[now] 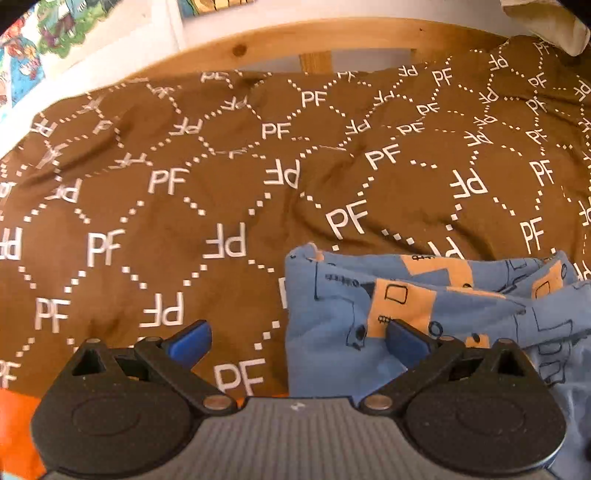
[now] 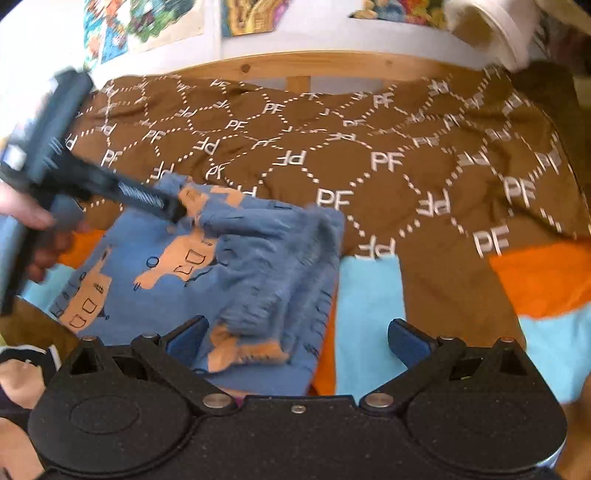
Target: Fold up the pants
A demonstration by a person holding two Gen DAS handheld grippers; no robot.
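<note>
Both views are bright with soft, even light and only faint shadows in the folds of the brown bedspread (image 1: 221, 206). Fisheye distortion bows the wooden bed frame (image 1: 332, 40). In the right wrist view, motion blur smears the blue pants (image 2: 229, 266) and wall posters (image 2: 140, 26).

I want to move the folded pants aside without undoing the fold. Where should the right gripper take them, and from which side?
Grip the pants at their thick folded right edge, where the layers stack up. Bring the open right gripper in from the right, over the orange and light blue bedding, so both fingers probably close across every layer together.
</note>
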